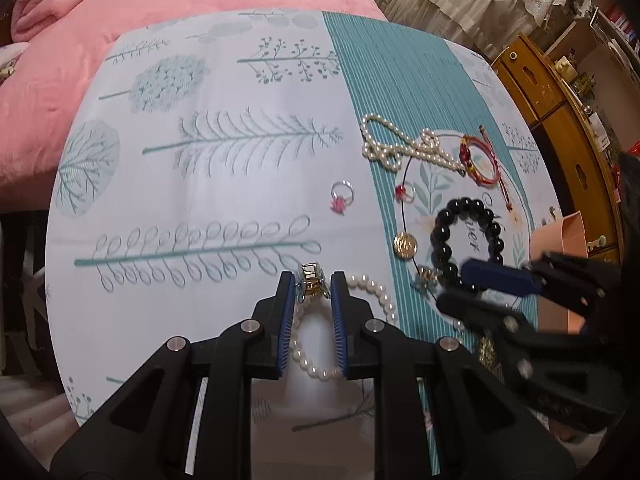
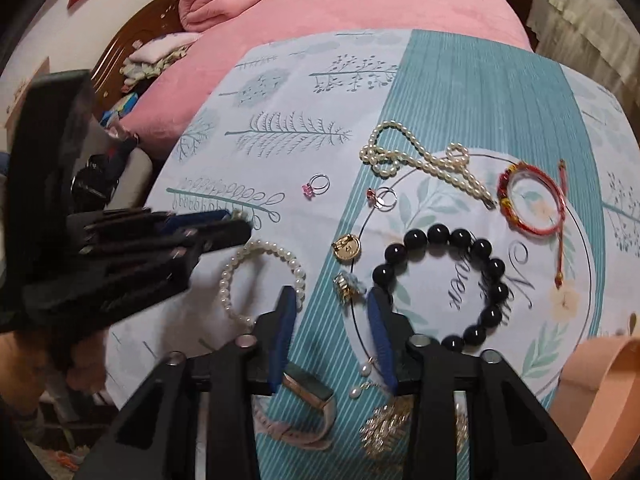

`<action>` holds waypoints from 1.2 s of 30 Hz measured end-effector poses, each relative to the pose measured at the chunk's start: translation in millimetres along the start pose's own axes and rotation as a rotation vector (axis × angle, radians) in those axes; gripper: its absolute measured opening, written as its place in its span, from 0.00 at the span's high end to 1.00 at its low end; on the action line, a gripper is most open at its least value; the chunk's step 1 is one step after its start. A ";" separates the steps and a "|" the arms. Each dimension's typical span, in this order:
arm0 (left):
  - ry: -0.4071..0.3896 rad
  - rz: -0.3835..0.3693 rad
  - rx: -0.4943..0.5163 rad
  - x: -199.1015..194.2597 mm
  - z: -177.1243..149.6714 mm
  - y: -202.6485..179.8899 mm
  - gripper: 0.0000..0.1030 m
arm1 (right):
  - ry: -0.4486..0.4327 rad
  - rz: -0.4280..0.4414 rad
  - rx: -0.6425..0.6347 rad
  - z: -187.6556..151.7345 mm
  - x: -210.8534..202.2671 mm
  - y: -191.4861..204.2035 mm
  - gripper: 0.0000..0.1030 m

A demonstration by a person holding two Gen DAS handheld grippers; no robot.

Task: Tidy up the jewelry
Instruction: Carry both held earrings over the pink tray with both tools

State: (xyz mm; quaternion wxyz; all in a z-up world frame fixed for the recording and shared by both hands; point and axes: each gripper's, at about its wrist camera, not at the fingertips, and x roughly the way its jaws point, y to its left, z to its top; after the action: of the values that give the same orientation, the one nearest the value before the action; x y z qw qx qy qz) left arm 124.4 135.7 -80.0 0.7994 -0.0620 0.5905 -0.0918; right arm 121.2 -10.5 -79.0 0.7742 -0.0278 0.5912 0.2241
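My left gripper (image 1: 313, 286) is shut on a small gold and blue earring (image 1: 312, 282) and holds it over a white pearl bracelet (image 1: 384, 300) on the patterned cloth. It also shows in the right wrist view (image 2: 240, 216). My right gripper (image 2: 330, 300) is open over the teal stripe, its fingers on either side of another gold and blue earring (image 2: 347, 286). A black bead bracelet (image 2: 440, 284), a gold round earring (image 2: 346, 247), a long pearl necklace (image 2: 424, 164) and a red bangle (image 2: 530, 200) lie around it.
Two rings with pink and red stones (image 2: 316, 185) (image 2: 382, 197) lie mid-cloth. A pink box (image 2: 604, 392) stands at the right edge. A watch (image 2: 304, 412), pearl drops and a gold brooch (image 2: 388, 428) lie under my right gripper. A pink bed (image 2: 360, 4) is behind, a wooden cabinet (image 1: 560, 112) at right.
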 end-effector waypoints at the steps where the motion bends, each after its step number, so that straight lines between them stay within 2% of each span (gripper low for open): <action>1: 0.003 -0.003 -0.005 -0.5 -2.8 0.2 0.85 | 0.002 -0.011 -0.021 1.1 2.7 0.8 0.71; 11: -0.009 -0.001 -0.041 -8.2 -10.3 10.0 0.85 | 0.036 -0.102 -0.182 3.5 29.3 14.4 0.79; 18: -0.011 0.000 -0.056 -11.8 -14.1 12.0 0.85 | 0.027 -0.106 -0.186 4.5 29.7 14.4 0.81; 19: -0.014 0.001 -0.054 -12.9 -14.6 10.9 0.85 | 0.024 -0.097 -0.172 3.8 25.9 12.4 0.87; 29: -0.025 -0.001 -0.004 -28.4 -17.2 -12.1 0.85 | -0.026 -0.028 -0.068 -0.9 -12.3 -1.9 0.87; 36: -0.036 -0.036 0.086 -47.3 -18.6 -57.2 0.85 | -0.097 -0.027 -0.024 -18.9 -70.9 -14.7 0.87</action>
State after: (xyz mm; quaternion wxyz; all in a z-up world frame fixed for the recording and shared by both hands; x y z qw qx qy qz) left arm 88.8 90.5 -29.5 0.8101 -0.0397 0.5702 -0.1305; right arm 95.6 -51.8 -22.2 0.8044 -0.0341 0.5500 0.2219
